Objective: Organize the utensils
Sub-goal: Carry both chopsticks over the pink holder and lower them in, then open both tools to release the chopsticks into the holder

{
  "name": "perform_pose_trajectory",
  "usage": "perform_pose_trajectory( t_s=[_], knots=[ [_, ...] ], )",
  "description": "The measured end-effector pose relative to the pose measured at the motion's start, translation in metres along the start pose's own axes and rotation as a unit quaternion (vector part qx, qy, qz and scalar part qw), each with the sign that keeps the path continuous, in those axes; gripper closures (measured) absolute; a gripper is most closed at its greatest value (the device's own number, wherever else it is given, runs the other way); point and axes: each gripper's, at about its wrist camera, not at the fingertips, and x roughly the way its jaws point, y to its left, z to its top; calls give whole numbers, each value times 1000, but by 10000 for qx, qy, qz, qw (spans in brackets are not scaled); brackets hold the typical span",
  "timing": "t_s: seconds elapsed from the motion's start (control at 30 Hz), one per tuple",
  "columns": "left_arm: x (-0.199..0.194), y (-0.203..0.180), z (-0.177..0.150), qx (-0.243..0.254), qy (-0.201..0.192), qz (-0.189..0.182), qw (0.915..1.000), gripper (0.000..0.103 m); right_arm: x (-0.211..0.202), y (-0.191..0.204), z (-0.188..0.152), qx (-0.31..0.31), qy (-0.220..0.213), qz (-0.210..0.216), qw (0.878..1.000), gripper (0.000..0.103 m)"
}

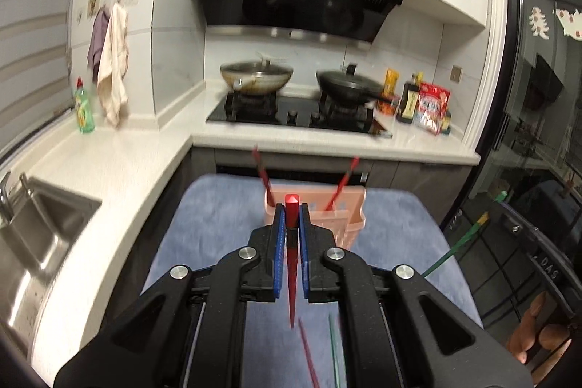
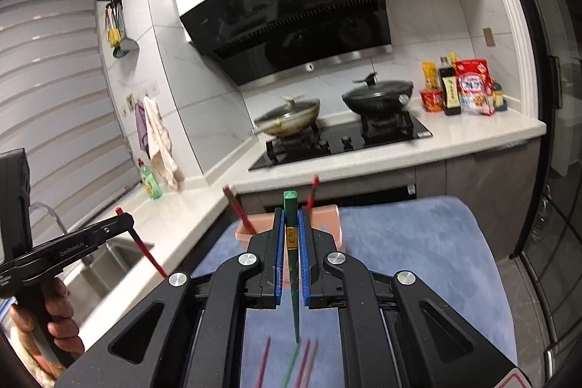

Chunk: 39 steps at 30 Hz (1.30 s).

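Both wrist cameras look forward and slightly down along their jaws, close above the blue mat [image 1: 218,217], toward the stove [image 1: 291,115]. Both views share the pink holder [image 1: 349,217], stove and sink [image 1: 36,224].

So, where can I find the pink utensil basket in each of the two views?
Left wrist view: the pink basket stands at centre, just beyond the left gripper, partly hidden by it.
Right wrist view: the basket sits at centre, behind the right gripper.
Shared landmark: the blue mat under it.
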Motion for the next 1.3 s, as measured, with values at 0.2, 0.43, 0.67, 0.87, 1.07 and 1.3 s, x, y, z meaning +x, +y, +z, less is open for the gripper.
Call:
perform_pose_trajectory(
  t_s=[0.2,0.43,0.67,0.87,1.07,1.3],
  knots=[
    [22,-3,56,-74,-483,28,9988,96,41,2,43,116,-270,126,9995,96],
    [53,-3,101,-139,-868,72,9961,96,87,4,77,159,-510,146,9985,96],
    [94,-7,109,9,-872,191,9960,96,125,4,79,116,-443,88,9989,96],
    [120,0,97,-37,-664,200,9976,96,151,-1,64,100,-195,38,9998,96],
    [141,6,82,-52,-382,255,9989,96,166,-3,48,65,34,0,10000,96],
    [143,8,71,-48,-272,324,9991,78,160,1,47,-6,-20,-80,10000,91]
  ],
)
